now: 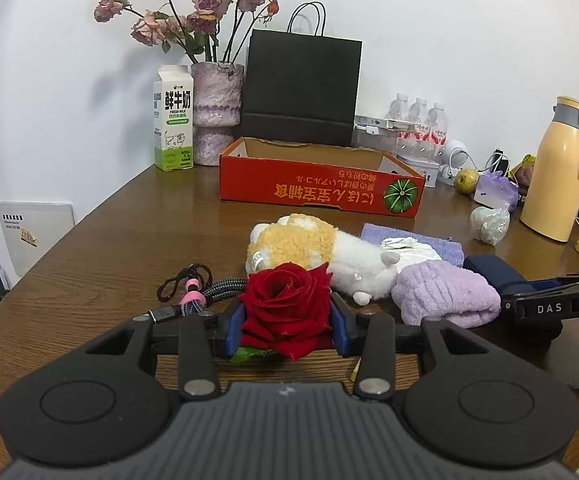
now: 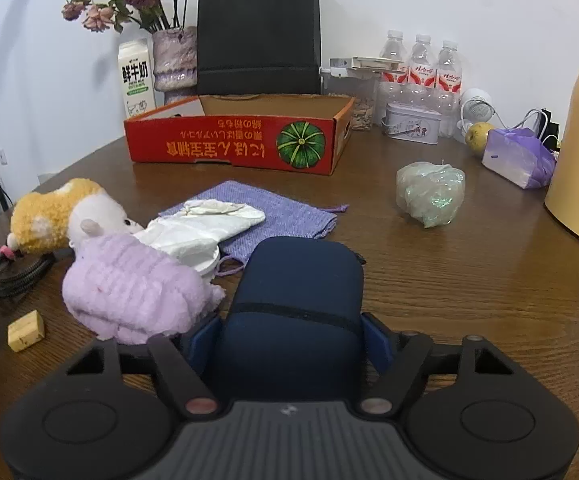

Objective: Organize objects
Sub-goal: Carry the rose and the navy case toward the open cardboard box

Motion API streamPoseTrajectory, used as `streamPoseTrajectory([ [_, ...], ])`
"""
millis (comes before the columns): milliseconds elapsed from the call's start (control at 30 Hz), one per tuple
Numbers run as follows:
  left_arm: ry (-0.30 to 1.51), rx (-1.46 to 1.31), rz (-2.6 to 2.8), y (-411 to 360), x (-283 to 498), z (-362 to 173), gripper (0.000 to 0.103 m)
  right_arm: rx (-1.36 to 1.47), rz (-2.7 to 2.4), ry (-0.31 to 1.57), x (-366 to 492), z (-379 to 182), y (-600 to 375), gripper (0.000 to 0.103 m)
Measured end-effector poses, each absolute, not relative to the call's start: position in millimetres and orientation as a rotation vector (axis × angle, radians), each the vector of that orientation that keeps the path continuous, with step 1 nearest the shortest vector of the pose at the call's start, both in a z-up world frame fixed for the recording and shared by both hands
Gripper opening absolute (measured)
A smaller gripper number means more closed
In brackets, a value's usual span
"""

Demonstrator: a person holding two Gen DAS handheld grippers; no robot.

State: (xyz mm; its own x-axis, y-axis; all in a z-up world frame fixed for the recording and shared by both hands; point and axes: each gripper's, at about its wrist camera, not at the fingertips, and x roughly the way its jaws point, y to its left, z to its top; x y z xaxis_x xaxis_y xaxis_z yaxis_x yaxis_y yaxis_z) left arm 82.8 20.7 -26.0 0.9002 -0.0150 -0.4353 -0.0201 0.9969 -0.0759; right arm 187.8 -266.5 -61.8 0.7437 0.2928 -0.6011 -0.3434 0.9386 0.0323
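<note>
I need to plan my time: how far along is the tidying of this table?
Barely begun. The red box looks empty as far as its inside shows. In hand: the left gripper clamps a red rose, and the right gripper has a navy case between its blue pads. Left on the table: plush toy, fluffy lilac cloth, purple pouch, cable, wrapped bundle.

both wrist views sit low and close, facing the red box (image 1: 321,184) (image 2: 237,142).
</note>
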Motion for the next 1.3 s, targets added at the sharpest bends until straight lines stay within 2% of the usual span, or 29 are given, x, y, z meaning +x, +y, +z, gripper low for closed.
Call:
streamPoseTrajectory([
  [667, 0.403, -0.086, -0.009, 22.7, 75.4, -13.1, 0.043, -0.054, 0.36, 0.558, 164.4, -36.5, -271.7, 0.069],
  [1300, 0.359, -0.058, -0.033, 17.7, 102.9, 26.1, 0.042, -0.042, 0.459, 0.493, 163.9, 3.5, -235.1, 0.069],
])
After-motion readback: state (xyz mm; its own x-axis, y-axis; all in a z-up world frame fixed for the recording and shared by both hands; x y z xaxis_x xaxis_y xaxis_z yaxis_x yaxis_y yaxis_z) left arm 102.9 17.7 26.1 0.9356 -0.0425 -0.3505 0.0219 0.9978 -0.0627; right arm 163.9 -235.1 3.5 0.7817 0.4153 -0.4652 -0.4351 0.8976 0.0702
